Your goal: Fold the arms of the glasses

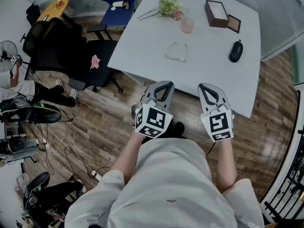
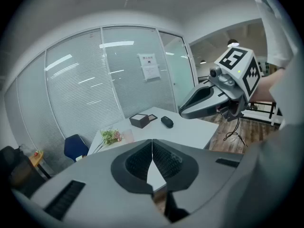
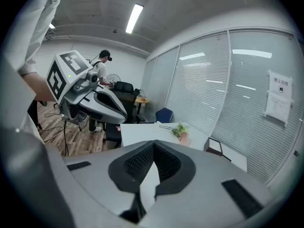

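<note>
- The left gripper (image 1: 162,85) is held at the near edge of the white table (image 1: 142,42), its jaws closed together on nothing.
- The right gripper (image 1: 207,87), beside it, also has its jaws pressed together and empty.
- The glasses (image 1: 176,52) lie on the table ahead of both grippers, arms unfolded, near a pink cup (image 1: 187,25) and well apart from a black mouse (image 1: 236,51).

Head view downward, all views share table (image 1: 209,65)
</note>
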{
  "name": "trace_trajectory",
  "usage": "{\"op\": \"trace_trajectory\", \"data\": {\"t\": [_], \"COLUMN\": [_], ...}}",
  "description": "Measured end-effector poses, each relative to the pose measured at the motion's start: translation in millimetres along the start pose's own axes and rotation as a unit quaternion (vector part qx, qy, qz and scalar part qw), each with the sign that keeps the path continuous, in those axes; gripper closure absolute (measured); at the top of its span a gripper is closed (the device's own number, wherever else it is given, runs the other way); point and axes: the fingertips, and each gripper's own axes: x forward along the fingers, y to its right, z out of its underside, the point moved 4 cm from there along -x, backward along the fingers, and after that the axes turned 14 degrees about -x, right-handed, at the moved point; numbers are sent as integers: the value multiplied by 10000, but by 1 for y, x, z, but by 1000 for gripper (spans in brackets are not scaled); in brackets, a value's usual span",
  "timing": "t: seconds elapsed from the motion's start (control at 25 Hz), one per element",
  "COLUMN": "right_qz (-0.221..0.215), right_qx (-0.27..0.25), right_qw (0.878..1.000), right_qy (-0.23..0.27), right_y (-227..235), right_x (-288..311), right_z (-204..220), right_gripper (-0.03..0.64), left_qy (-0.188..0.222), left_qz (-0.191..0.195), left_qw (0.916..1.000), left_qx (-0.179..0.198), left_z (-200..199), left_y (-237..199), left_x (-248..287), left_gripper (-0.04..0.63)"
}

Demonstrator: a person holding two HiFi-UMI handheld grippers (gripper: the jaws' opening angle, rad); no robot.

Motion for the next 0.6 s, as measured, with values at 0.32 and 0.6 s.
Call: {"op": "trace_trajectory", "data": {"t": [0.32,0.6], "right_qz": [-28,71], "right_qx": [92,303], "right_qw": [10000,9995], "right_qy": [19,38], "right_y": [-3,-6], "right_x": [-16,-22], "right_z": [-6,-1], "right_gripper": [614,613], "left_qy": [-3,-46], "left_qz": [33,32], "left_qw": [9997,9995], "left_qx": [-259,-301], "left_z": [-4,0], "left_y": [6,13], "left_x": [-8,-13], "left_gripper": [575,575]}}
